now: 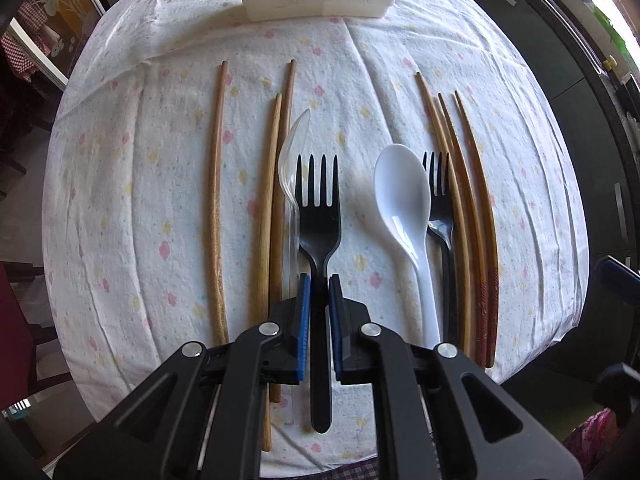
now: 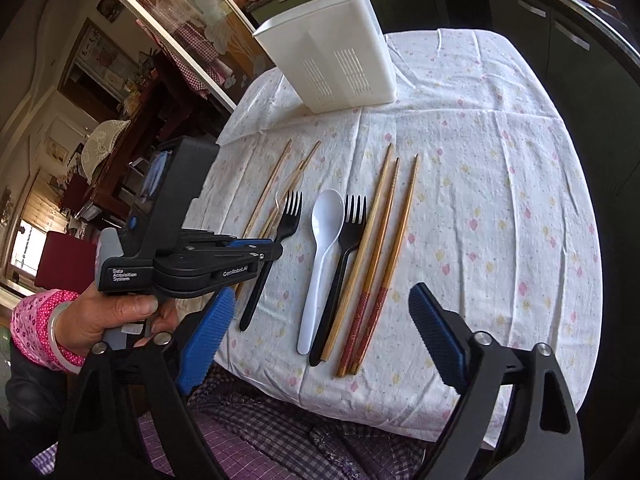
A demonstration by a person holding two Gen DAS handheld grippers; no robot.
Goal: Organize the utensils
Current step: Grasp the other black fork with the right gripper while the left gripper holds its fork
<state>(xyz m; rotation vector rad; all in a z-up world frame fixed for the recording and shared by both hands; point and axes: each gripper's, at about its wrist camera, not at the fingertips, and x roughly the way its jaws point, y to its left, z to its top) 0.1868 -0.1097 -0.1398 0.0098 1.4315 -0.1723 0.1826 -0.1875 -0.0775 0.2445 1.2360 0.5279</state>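
Note:
A black fork [image 1: 318, 208] lies on the flowered cloth, and my left gripper [image 1: 319, 284] is shut on its handle from above; the right wrist view shows the same grip [image 2: 272, 254]. A clear plastic spoon [image 1: 292, 148] lies just left of this fork. To the right lie a white spoon [image 1: 404, 200] and a second black fork [image 1: 440, 208]. My right gripper [image 2: 320, 300] hangs open over the table's near edge, above the handles of the white spoon [image 2: 326, 220] and second fork [image 2: 348, 232], with nothing between its pads.
Wooden chopsticks lie in two groups, left [image 1: 214, 200] and right [image 1: 468, 208]. A white slotted utensil holder [image 2: 332, 52] stands at the far edge of the cloth-covered table [image 2: 500, 200]. A hand [image 2: 108, 316] in a pink sleeve holds the left gripper.

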